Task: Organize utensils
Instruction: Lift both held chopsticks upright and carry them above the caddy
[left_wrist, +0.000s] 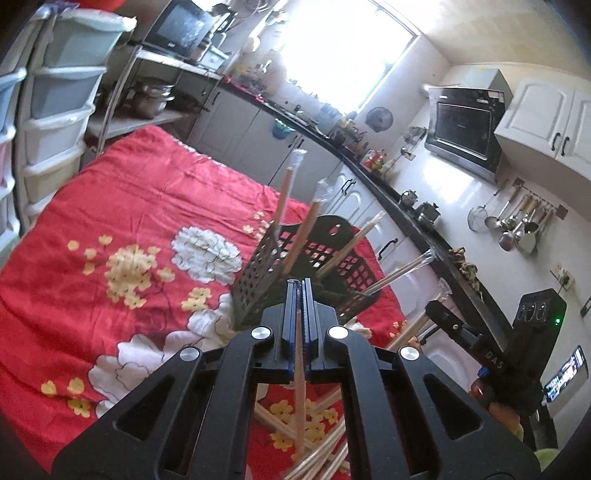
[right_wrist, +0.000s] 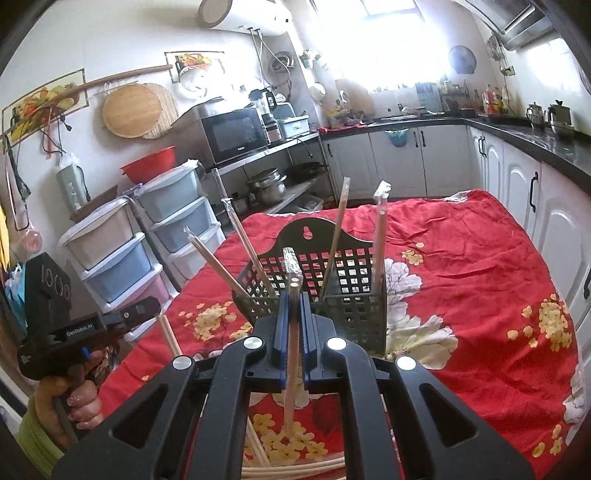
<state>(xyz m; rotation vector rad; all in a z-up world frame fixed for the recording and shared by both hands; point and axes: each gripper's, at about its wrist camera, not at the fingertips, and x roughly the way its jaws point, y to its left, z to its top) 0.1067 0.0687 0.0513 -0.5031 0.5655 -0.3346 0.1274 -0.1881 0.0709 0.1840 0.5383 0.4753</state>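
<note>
Two wrapped chopsticks are being held, one in each gripper. In the left wrist view, the left gripper (left_wrist: 300, 286) is clamping a single chopstick (left_wrist: 300, 373) between its blue pads, jaws drawn together on it; the stick is running back from the fingertips toward the camera and down over a loose pile of chopsticks (left_wrist: 321, 458) lying on the cloth directly beneath the tool. In the right wrist view, the right gripper (right_wrist: 294, 295) is likewise closed on one chopstick (right_wrist: 291, 354), whose clear-wrapped tip is projecting just past the fingertips while its lower end is hanging over more loose sticks (right_wrist: 295, 469) below.

Just ahead of both sets of fingertips, a black perforated utensil basket (right_wrist: 354, 306) is standing upright on the red floral tablecloth (right_wrist: 461, 295). Several wrapped chopsticks (right_wrist: 338, 236) are already leaning inside it at differing angles, tips fanning outward above the rim.

Left of the right tool, the person's left hand (right_wrist: 79, 402) is gripping the other device's handle. Beyond the table, stacked plastic drawers (right_wrist: 122, 258), a microwave (right_wrist: 234, 133) and white cabinets (right_wrist: 413, 162) are lining the kitchen walls.
</note>
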